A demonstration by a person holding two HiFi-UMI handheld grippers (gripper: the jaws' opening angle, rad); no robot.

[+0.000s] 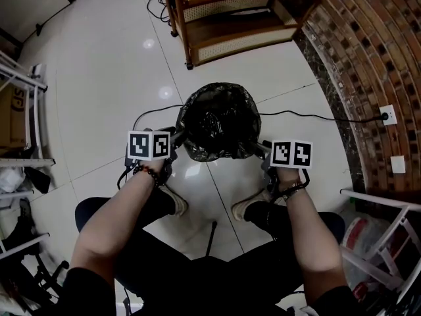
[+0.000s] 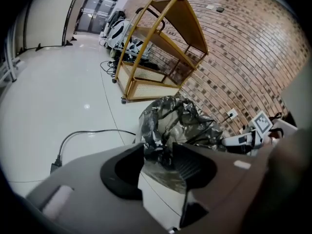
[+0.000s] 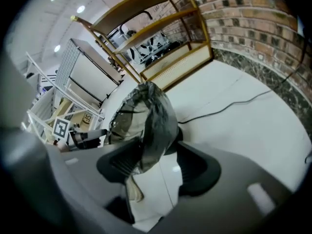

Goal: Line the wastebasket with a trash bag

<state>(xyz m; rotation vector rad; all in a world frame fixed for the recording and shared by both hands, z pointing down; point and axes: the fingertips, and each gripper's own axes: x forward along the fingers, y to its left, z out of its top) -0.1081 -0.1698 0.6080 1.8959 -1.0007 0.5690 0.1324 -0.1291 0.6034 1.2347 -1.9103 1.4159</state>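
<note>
Trash bag (image 1: 216, 120) stands vertical, mouth upward (sides crumpled).

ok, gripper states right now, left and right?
Left gripper: open, crinkled black plastic trash bag edge between its jaws.
Right gripper: open, bag film against one jaw, not pinched.

Glossy black trash bag (image 1: 217, 120), shiny white tiled floor (image 1: 99, 78), wall (image 1: 375, 38) of mottled red-brown and dark bricks, honey-toned wooden shelf (image 1: 230, 12), and black-and-white square markers on the grey left gripper (image 1: 178, 137) and right gripper (image 1: 259, 147).
</note>
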